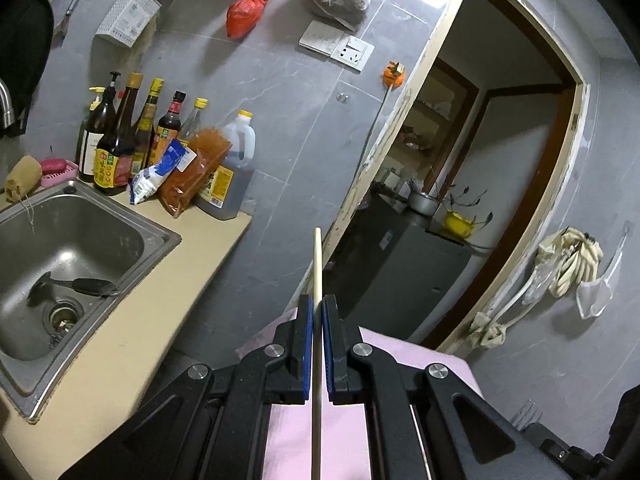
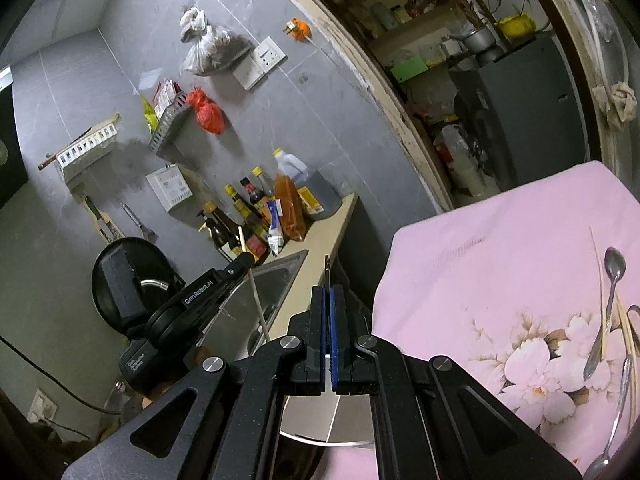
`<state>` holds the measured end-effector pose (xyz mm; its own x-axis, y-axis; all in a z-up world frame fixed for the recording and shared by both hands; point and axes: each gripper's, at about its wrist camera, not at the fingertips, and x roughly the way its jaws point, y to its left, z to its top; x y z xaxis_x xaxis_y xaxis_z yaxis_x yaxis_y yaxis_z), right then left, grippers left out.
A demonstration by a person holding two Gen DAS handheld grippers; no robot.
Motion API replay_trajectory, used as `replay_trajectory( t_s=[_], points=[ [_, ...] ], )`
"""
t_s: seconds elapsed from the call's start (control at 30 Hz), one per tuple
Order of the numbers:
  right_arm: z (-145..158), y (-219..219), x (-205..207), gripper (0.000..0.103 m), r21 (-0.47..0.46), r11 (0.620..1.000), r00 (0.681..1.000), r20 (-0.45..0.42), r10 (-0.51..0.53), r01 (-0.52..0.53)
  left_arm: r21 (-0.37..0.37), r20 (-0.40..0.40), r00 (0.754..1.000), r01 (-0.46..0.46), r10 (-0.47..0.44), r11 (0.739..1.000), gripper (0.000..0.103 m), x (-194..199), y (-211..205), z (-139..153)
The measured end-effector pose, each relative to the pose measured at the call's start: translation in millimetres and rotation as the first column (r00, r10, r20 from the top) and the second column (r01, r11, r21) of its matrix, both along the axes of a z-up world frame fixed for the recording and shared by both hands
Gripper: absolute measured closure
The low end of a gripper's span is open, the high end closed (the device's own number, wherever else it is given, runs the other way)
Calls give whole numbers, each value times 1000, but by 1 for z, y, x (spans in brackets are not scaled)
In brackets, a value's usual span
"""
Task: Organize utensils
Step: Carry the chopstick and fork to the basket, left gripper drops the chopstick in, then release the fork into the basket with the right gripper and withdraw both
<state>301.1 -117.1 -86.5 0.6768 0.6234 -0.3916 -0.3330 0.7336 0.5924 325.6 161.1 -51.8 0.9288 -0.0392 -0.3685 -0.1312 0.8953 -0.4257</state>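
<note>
Wooden chopstick clamped in left jaws; right jaws pinch a thin metal utensil.

"genrobot.ai" stands in white letters along the black arm of the left gripper. labels on the sauce bottles are too small to read.

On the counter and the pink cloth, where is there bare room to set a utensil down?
The beige counter is bare between the sink rim and its front edge, up to the oil jug. The pink floral cloth is bare across its plain upper half. Crowded: the bottle cluster behind the sink, and the cloth's right edge, where spoons lie.
</note>
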Motion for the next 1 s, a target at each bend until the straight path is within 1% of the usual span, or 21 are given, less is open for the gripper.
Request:
replay_trajectory(
  t_s=[0.17, 0.37, 0.5, 0.63, 0.83, 0.93, 0.97, 1.0],
  points=[
    [-3, 0, 2, 101, -5, 1000, 1000, -7, 5, -5, 62, 7, 1000, 9, -10, 998, 98, -10, -7, -1],
    [-6, -3, 3, 100, -9, 1000, 1000, -21, 0, 0, 94, -7, 1000, 24, -23, 995, 98, -18, -13, -5],
    [-7, -5, 5, 100, -25, 1000, 999, -36, -14, 13, 129, -27, 998, 53, -50, 990, 98, -22, -16, -4],
    [-6, -5, 4, 100, -40, 999, 999, -36, -14, 12, 163, -71, 995, 84, -73, 983, 98, -28, -18, -4],
    [-1, -6, -2, 99, -51, 999, 1000, -27, -6, 5, 166, -116, 990, 100, -81, 981, 96, -38, -15, -6],
    [5, -9, -6, 95, -57, 998, 1000, -9, -9, 9, 163, -136, 986, 117, -96, 980, 89, -42, -16, -6],
    [6, -11, -8, 93, -56, 998, 1000, -5, -11, 11, 160, -139, 985, 120, -98, 980, 81, -44, -17, -6],
    [8, -12, -10, 93, -56, 998, 1000, -1, -13, 13, 153, -141, 985, 119, -97, 981, 69, -46, -17, -6]
  ],
)
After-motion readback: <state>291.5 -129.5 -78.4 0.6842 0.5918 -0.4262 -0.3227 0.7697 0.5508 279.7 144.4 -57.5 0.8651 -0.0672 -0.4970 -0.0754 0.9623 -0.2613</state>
